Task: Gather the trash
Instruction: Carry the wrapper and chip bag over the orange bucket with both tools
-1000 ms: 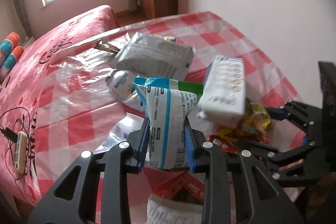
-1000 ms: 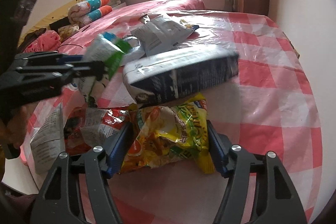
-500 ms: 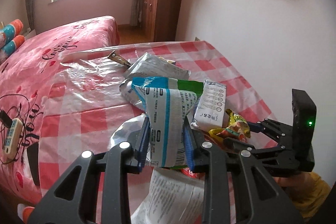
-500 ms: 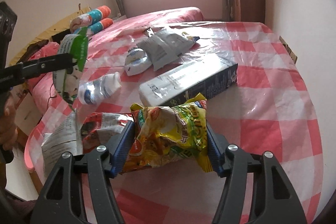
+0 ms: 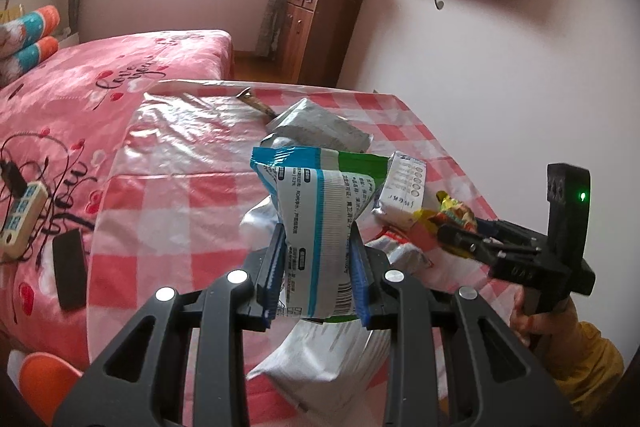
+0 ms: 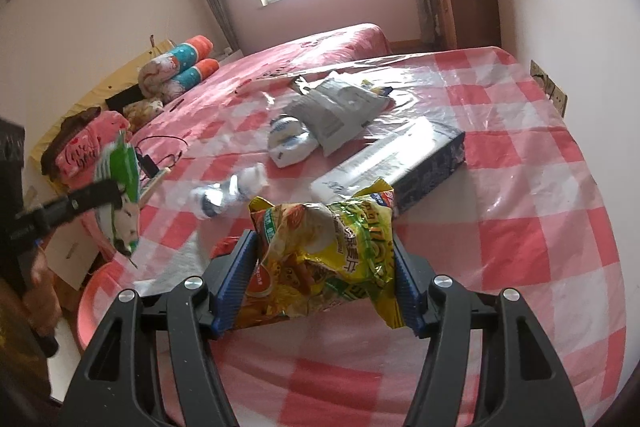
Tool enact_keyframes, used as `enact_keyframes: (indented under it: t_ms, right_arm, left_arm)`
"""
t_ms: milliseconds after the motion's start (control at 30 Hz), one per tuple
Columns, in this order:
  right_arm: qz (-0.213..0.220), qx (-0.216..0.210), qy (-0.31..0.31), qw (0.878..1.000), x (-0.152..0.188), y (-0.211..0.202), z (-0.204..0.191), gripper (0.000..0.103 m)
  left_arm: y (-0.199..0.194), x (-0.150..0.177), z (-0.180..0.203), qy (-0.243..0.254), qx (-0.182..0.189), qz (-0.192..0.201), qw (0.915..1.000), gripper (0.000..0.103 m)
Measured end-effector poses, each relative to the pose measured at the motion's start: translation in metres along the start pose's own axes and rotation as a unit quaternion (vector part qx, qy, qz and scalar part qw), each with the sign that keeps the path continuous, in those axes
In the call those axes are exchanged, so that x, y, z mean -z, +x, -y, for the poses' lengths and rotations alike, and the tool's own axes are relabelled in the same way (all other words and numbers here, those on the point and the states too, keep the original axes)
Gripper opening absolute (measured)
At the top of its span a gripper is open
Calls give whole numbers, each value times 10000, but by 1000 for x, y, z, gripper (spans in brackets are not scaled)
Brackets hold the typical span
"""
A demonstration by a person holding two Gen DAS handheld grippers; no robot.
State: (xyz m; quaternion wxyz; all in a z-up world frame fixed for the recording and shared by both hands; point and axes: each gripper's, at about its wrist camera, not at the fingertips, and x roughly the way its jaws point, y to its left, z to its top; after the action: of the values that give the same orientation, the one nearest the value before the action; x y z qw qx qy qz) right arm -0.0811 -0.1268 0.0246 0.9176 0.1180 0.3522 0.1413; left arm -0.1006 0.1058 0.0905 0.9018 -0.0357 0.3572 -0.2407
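Left wrist view: your left gripper (image 5: pixel 316 277) is pinching a crinkly white-and-blue wrapper (image 5: pixel 320 223), long axis upright, held up over the checked tablecloth (image 5: pixel 168 187). Behind it sit a grey pouch (image 5: pixel 320 127) and a white carton (image 5: pixel 402 193)

Right wrist view: your right gripper (image 6: pixel 324 281) has just been closing and clamps a crumpled glossy yellow snack bag (image 6: pixel 324 259) above the tablecloth, blocking the near end of that long carton (image 6: pixel 396 163), with a plastic bottle (image 6: pixel 228 193) to its left
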Motion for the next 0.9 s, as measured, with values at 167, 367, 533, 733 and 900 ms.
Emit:
enact_keyframes:
  t_ms: [167, 367, 533, 733, 900]
  right_arm:
    - [-69, -250, -36, 9997, -4, -3, -24, 64]
    - [-269, -624, -267, 9973, -4, 4, -65, 64]
    - [-530, -1038, -603, 9914, 2, 16, -113, 64]
    - [-914, -1554, -1169, 9766, 14, 35, -179, 64]
    - [-1256, -2000, -1657, 9575, 27, 54, -236, 64]
  left_arm:
    - [-15, 11, -19, -183, 14, 75, 9998, 31]
    - [-37, 26, -43, -353, -69, 149, 9992, 31]
    - [-61, 44, -70, -537, -285, 207, 9979, 31]
    - [-87, 72, -111, -923, -753, 132, 9928, 31]
    - [-113, 101, -157, -1418, -1296, 56, 9814, 31]
